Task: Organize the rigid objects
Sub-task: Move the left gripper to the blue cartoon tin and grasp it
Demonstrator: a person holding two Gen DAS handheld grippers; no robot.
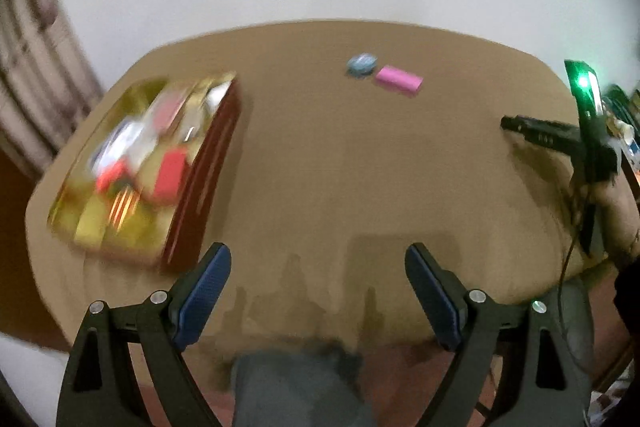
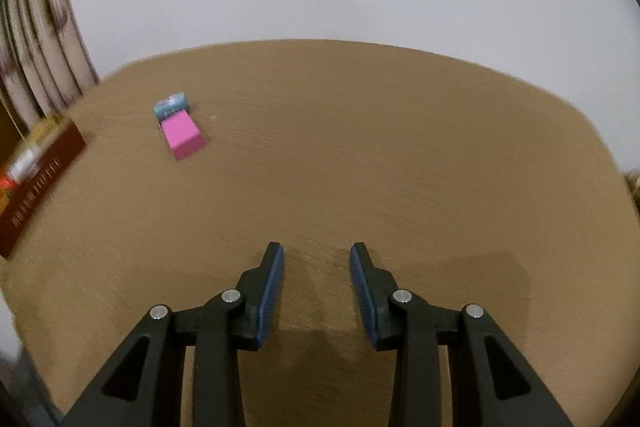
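Red-sided box [image 1: 140, 163] at the table's [image 1: 320, 167] left edge smeared by motion, its contents unreadable, same box cut off by the right wrist view's left border, small blue object [image 1: 361, 63] too small to identify, right gripper [image 1: 520, 125] mostly cut off at the left wrist view's right border

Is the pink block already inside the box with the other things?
No, the pink block lies on the bare table beside a small blue object, well apart from the box.

Pink block [image 2: 183, 135], maybe blue-ish tin [image 2: 171, 103]
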